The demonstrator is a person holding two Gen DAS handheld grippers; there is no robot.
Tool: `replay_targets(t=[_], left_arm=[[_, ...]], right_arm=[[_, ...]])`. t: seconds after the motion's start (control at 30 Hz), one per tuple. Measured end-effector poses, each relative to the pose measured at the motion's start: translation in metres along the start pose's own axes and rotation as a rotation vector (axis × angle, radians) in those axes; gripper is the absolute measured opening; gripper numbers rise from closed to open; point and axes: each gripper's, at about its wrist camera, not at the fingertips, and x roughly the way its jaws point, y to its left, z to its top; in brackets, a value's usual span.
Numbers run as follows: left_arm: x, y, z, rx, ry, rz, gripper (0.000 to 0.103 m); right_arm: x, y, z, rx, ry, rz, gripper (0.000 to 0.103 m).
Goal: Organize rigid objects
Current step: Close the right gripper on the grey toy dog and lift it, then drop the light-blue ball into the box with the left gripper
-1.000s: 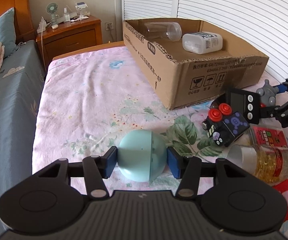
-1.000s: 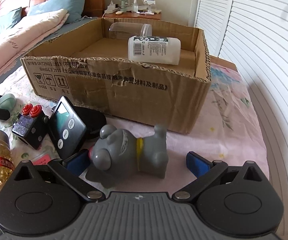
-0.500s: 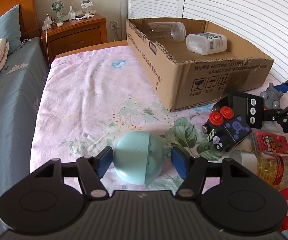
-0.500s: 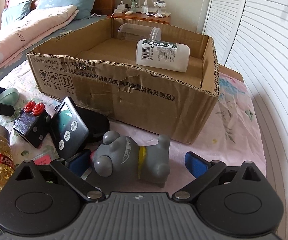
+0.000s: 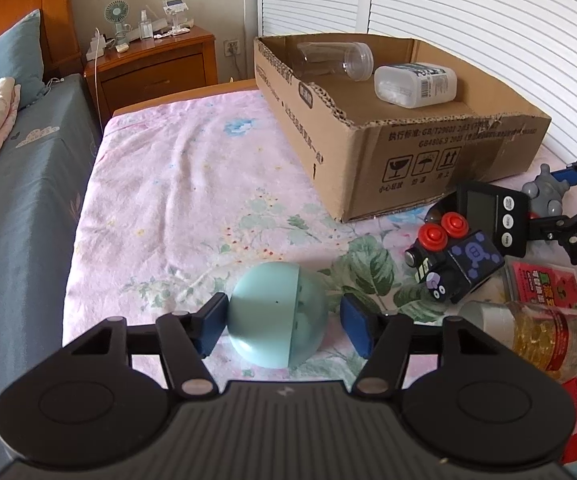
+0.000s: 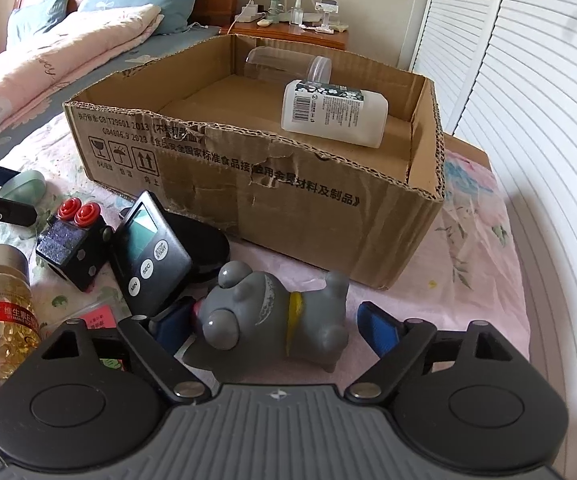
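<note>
Left claw: the left gripper (image 5: 284,322) sits low over the bedsheet (image 5: 176,200) with its blue pads spread wide; the teal ball (image 5: 278,314) lies between them, the left pad just about against it, the right pad standing off with a clear gap.
Right claw: the right gripper (image 6: 276,326) is spread wide as well, straddling the grey dog figure (image 6: 276,318); the dog lies on its side on the sheet, snout close to the left pad, rump apart from the right pad.
Beside the dog: a black timer (image 6: 150,250) leans up next to it, with a black toy block with two red buttons (image 6: 74,236) just to its left.
Toward the near left: a bottle of yellow capsules (image 6: 2,316) lies with its silver cap pointing away, and a red card pack (image 5: 544,286) sits between it and the timer.
Box: the cardboard box (image 6: 272,184) stands open just beyond the cluster, on the pink sheet.
In the box: a white labelled bottle (image 6: 334,114) on its side, and a clear plastic jar (image 6: 288,66) lying against the far wall behind it.
Farther off: a wooden nightstand (image 5: 152,66) with a small green fan (image 5: 116,18) past the foot of the box; slatted white doors (image 5: 468,12) along the wall.
</note>
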Motion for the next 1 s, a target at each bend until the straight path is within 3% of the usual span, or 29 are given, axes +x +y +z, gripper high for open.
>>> replay_targets(t=[0.1,0.23,0.3,0.7,1.0], left_arm=[[0.000,0.002,0.000,-0.006,0.003,-0.006,0.062],[-0.001,0.002,0.000,-0.010,0.006,-0.012,0.057],[-0.001,0.003,0.001,-0.005,0.005,-0.015,0.052],[-0.013,0.003,0.002,0.036,0.031,-0.035,0.052],[-0.043,-0.003,0.009,0.073,0.041,-0.083,0.052]], right_arm=[[-0.001,-0.002,0.000,0.020,0.011,-0.002,0.089],[-0.004,0.000,-0.001,0.046,0.017,0.012,0.079],[-0.004,0.004,0.000,0.048,0.024,-0.009,0.078],[-0.027,0.007,0.002,0.050,0.058,-0.041,0.077],[-0.059,0.006,0.007,0.042,0.040,-0.011,0.077]])
